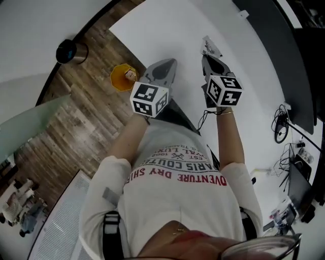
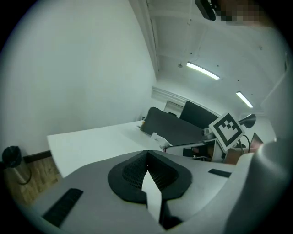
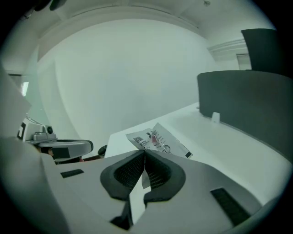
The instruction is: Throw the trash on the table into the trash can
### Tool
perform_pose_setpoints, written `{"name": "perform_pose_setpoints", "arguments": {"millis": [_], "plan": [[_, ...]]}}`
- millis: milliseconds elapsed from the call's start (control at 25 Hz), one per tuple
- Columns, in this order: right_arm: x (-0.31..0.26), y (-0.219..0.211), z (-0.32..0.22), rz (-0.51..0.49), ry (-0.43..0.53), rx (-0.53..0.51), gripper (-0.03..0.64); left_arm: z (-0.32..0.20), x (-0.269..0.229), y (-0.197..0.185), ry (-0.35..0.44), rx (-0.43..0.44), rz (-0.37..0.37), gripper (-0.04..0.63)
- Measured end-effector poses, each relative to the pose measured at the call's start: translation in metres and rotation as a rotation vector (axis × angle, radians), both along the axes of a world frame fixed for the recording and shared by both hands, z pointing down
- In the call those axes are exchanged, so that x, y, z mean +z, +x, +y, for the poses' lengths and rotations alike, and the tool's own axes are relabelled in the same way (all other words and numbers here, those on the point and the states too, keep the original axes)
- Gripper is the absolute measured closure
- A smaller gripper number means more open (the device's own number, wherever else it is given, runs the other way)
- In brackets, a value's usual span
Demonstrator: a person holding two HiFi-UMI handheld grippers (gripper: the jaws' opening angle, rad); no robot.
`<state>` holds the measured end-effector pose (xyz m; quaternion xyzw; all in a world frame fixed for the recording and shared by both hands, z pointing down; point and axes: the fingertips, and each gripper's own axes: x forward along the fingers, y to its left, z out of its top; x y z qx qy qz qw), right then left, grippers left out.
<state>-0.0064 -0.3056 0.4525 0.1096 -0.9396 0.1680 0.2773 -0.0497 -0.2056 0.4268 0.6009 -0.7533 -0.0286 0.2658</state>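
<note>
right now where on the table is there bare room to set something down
Nearly all the white table is bare, from its near edge to the dark partition; only a small white tag sits by that partition. It is crowded over the near edge, where the left tongs and the right tongs with a wrapper hang.

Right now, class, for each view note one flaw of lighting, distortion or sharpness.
Head view: the fisheye bows the edge of the white table, and the corners go dark. Left gripper view: the ceiling strip lights blow out to white. Right gripper view: the print on the wrapper is too soft to read.
</note>
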Motion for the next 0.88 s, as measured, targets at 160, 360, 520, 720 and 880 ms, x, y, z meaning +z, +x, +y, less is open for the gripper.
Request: {"name": "perform_pose_setpoints", "arguments": {"millis": [160, 360, 520, 720, 880], "plan": [[0.001, -0.050, 0.085, -0.007, 0.006, -0.194, 0.589, 0.086, 0.009, -0.033, -0.014, -0.178, 0.015, 0.572], [0.014, -0.112, 0.210, 0.017, -0.011, -0.471, 0.588, 0.204, 0.021, -0.080, -0.022, -0.432, 0.043, 0.572], [0.039, -0.154, 0.300, 0.061, -0.028, -0.607, 0.588, 0.296, 0.043, -0.117, -0.032, -0.598, 0.099, 0.572], [0.108, -0.201, 0.393, 0.146, -0.045, -0.716, 0.588, 0.392, 0.093, -0.159, -0.076, -0.696, 0.161, 0.572], [0.189, -0.226, 0.432, 0.244, -0.072, -0.752, 0.588, 0.433, 0.152, -0.193, -0.142, -0.682, 0.158, 0.572]]}}
